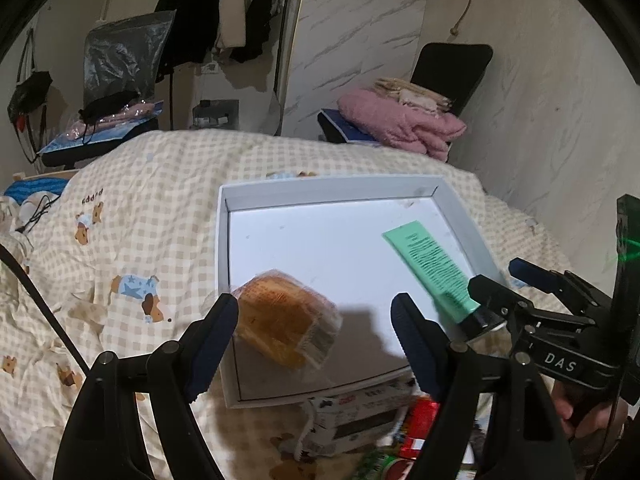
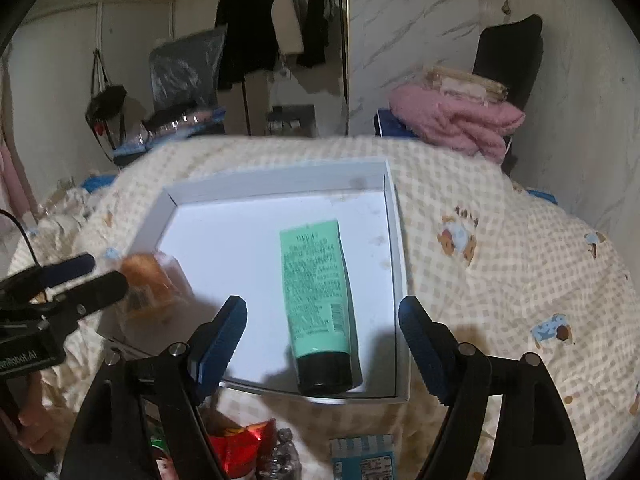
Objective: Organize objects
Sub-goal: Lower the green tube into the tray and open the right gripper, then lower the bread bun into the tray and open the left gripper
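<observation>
Left wrist view: left gripper [image 1: 314, 312] spread wide, wrapped bread [image 1: 286, 320] blurred between its pads, untouched; right gripper [image 2: 322, 320] wide, empty, angled down above green tube [image 2: 318, 292] lying in white tray [image 2: 276, 186].

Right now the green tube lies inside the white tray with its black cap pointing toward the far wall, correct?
Not quite. The green tube does lie inside the white tray, but its black cap points toward the near edge, toward the camera, as the right wrist view shows.
</observation>
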Motion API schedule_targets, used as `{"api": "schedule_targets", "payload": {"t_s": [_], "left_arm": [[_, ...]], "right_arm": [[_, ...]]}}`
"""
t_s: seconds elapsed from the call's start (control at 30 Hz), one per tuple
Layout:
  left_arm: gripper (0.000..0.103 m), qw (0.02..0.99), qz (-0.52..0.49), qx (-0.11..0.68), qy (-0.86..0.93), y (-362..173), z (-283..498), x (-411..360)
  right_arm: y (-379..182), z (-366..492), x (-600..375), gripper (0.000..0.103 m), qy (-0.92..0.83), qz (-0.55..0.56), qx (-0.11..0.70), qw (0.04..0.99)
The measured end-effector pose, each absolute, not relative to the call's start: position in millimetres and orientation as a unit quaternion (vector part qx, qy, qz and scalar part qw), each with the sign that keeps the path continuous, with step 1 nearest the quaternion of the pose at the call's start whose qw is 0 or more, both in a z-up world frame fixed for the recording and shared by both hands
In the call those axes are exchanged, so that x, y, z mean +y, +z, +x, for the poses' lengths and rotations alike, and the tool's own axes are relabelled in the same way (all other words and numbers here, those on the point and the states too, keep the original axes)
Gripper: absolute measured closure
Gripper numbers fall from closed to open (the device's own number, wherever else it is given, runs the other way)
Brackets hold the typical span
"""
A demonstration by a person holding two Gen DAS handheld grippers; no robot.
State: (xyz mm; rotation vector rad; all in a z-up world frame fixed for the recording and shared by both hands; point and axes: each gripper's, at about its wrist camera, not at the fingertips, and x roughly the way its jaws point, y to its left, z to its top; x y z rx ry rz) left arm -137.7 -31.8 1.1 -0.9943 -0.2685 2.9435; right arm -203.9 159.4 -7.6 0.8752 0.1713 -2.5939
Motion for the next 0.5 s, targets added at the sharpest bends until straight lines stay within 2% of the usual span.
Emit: {"api": "schedule_targets", "payload": {"t_s": [0.1, 0.23, 0.5], "left_arm": [[0.021, 0.002, -0.291, -0.086, 0.953, 20.7, -123.1, -29.3], [0.021, -0.058, -0.221, -0.077, 0.971, 58.9, -91.3, -28.5], [0.018, -0.045, -0.175, -0.106, 0.978, 102.2, -47.7, -35.1]], "right_arm": [[8.4, -196.8, 163.1, 0.024, -0.925, 0.306, 0.042, 0.222], [33.2, -185.8, 172.6, 0.024, -0.917, 0.301, -0.006, 0.261], [86.0, -155.4, 191.0, 0.023, -0.912, 0.276, -0.043, 0.301]]}}
